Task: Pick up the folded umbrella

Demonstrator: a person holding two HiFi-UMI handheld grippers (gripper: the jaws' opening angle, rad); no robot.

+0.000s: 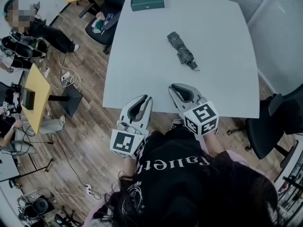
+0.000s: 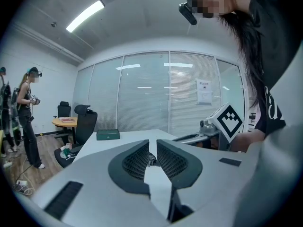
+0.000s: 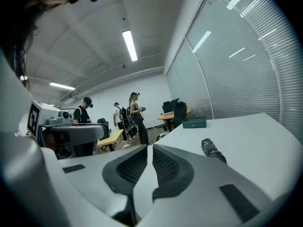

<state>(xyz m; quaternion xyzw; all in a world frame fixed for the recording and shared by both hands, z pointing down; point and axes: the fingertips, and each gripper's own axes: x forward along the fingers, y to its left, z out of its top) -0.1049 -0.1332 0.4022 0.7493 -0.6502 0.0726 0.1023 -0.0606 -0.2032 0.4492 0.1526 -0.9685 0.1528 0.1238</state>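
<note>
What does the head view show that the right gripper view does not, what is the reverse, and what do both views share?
Only the head view shows the wearer's black top and a black chair to the right of the white table. Only the right gripper view shows the ceiling lights and the window blinds. Both views show the folded umbrella lying on the table, with nothing touching it, and the green box at the table's far end.

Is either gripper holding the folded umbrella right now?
No, the folded umbrella lies untouched on the white table, ahead of the left gripper and the right gripper.
</note>
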